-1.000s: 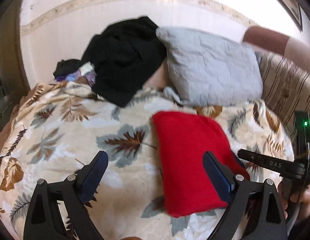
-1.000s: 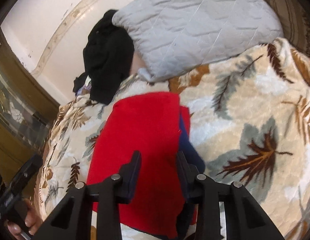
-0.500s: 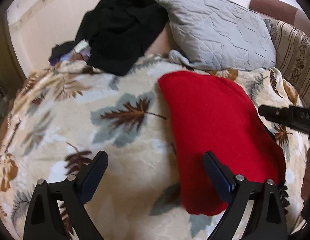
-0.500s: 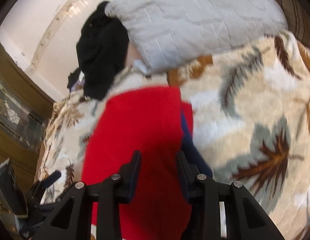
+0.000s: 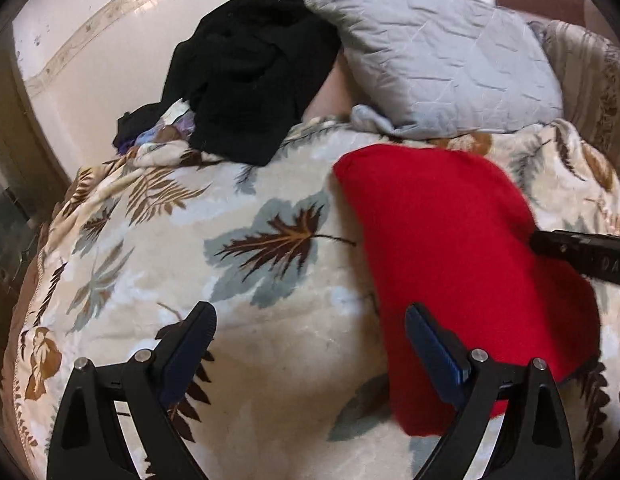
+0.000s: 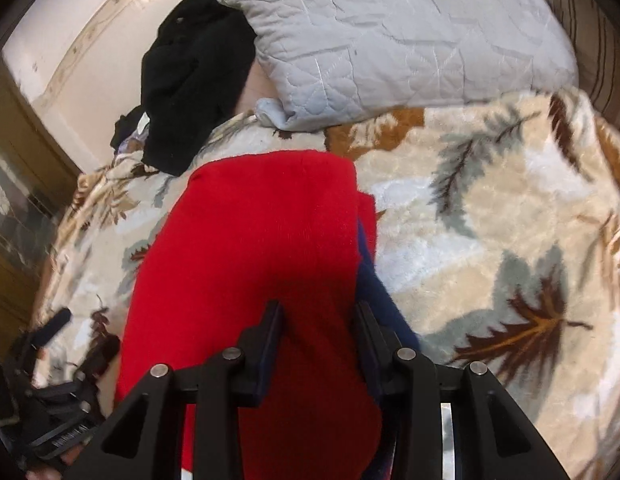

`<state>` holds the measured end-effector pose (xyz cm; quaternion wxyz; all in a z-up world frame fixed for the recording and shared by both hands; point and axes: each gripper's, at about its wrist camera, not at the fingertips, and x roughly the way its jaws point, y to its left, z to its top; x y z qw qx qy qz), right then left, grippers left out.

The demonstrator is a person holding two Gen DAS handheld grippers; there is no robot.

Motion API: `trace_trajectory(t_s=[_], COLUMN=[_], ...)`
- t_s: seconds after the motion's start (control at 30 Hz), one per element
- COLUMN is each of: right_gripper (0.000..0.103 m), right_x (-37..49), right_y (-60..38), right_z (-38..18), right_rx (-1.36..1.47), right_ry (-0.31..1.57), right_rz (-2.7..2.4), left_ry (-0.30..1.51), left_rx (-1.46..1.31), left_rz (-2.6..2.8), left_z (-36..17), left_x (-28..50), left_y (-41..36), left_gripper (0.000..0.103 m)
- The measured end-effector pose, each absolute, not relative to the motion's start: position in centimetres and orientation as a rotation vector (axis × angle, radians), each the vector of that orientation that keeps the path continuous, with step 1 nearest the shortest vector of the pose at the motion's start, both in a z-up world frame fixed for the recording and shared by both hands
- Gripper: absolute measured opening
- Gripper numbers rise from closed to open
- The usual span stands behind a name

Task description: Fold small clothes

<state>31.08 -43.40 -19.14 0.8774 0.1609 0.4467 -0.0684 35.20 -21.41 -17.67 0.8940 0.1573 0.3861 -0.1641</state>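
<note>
- Red garment (image 5: 462,264) lies flat on the leaf-print blanket (image 5: 237,280), folded into a long rounded slab, far end rounded and close to the grey pillow (image 5: 438,56).
- In the right wrist view the garment (image 6: 253,264) runs from below the pillow (image 6: 390,32) down under the tool; a navy layer (image 6: 374,280) sticks out along its right edge, and a thin red strip shows beside the top fold.
- Right gripper (image 6: 316,312): jaws narrow, set over the garment's near right part; the right finger sits at the red/navy edge. Can't tell whether the pads actually pinch the cloth.
- From the left wrist view only a black bar of the right tool (image 5: 582,256) shows, over the garment's right edge.
- Left gripper (image 5: 310,320): jaws wide, nothing between them but blanket. Its right finger (image 5: 430,348) overlaps the garment's left edge in view; contact not clear. Its left finger (image 5: 189,344) is over bare blanket.
- In the right wrist view the left tool (image 6: 53,392) shows blurred at lower left, beside the garment.
- Black clothes (image 5: 249,76) are heaped at the far side, left of the pillow, touching it; well apart from the red garment.
- A small multicoloured item (image 5: 165,128) peeks out under the heap's left side.
- Striped cushion (image 5: 590,80) at the far right, behind the pillow.
- Pale wall (image 5: 109,32) with a patterned border behind everything.
</note>
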Motion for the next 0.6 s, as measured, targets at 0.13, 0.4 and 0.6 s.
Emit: trace_trajectory(t_s=[0.13,0.4,0.6], right_gripper=[0.040,0.040,0.040], right_x=[29.8,27.5,27.1], right_y=[-42.1,-41.5,-41.9], right_z=[-18.0,-16.0,-15.5], right_rx=[0.217,0.114,0.099], right_ry=[0.915,0.858,0.848], right_rz=[-0.171,-0.252,-0.291], left_ry=[0.769,0.754,0.756], left_rx=[0.331,0.286,0.274], left_rz=[-0.353,-0.336,-0.321], left_z=[-16.9,-15.8,-15.7], left_x=[34.3,34.3,34.8], left_y=[-21.7,-20.8,-20.3], left_gripper=[0.095,0.095,0.095])
